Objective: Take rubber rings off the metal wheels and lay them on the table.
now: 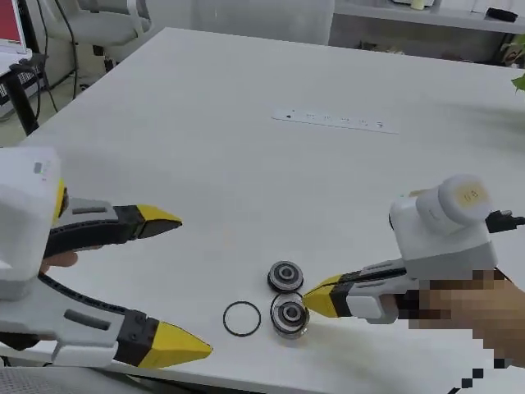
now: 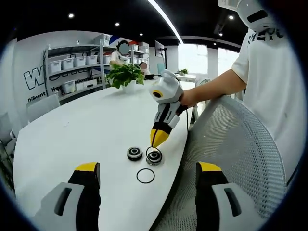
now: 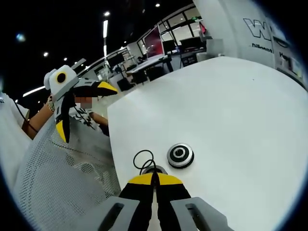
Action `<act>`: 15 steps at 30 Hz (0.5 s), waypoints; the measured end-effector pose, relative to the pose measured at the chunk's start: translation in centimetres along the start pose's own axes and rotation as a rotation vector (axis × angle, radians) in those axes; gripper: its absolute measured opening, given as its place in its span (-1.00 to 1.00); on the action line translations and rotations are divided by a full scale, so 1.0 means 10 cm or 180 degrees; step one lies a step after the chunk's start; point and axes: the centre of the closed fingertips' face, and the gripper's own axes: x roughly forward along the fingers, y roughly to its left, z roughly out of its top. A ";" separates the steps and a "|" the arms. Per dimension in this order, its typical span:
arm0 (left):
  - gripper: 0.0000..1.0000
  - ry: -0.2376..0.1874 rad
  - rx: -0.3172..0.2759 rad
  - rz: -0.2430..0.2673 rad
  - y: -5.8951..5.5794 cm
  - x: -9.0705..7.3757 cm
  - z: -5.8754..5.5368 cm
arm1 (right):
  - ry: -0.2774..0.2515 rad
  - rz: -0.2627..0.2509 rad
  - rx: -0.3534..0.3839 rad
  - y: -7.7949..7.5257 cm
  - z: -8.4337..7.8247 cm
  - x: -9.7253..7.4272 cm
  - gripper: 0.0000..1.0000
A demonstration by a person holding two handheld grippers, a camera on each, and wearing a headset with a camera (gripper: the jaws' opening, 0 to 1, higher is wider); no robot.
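Two metal wheels lie near the table's front edge: the far wheel (image 1: 285,277) (image 2: 134,153) (image 3: 180,155) and the near wheel (image 1: 289,315) (image 2: 154,157) (image 3: 155,169). A loose black rubber ring (image 1: 242,318) (image 2: 145,175) (image 3: 143,159) lies flat just left of the near wheel. My right gripper (image 1: 308,300) (image 2: 155,143) (image 3: 154,177) is shut, its yellow tips touching the near wheel's rim. I cannot tell whether they pinch its rubber ring. My left gripper (image 1: 190,284) (image 2: 147,168) (image 3: 86,111) is held wide open to the left of the wheels, nothing between its jaws.
The white table (image 1: 246,164) ends close in front of the wheels. A white strip (image 1: 335,120) lies flat farther back. A mesh chair back (image 2: 231,144) stands beside the table edge, and a potted plant (image 2: 125,74) sits at the table's far end.
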 end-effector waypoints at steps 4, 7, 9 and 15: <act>0.59 -0.0004 -0.0060 0.0105 0.04 -0.04 -0.03 | -0.0040 -0.0006 0.0013 0.00 0.03 -0.02 -1.00; 0.59 -0.0003 -0.0089 0.0134 0.04 -0.05 -0.06 | -0.0071 -0.0012 0.0028 -0.01 0.05 -0.03 -1.00; 0.60 0.0022 -0.0098 0.0154 0.04 -0.04 -0.10 | -0.0099 -0.0017 0.0037 -0.01 0.08 -0.05 -1.00; 0.61 0.0010 -0.0159 0.0158 0.01 -0.02 -0.12 | -0.0184 -0.0022 0.0061 0.00 0.14 -0.07 -1.00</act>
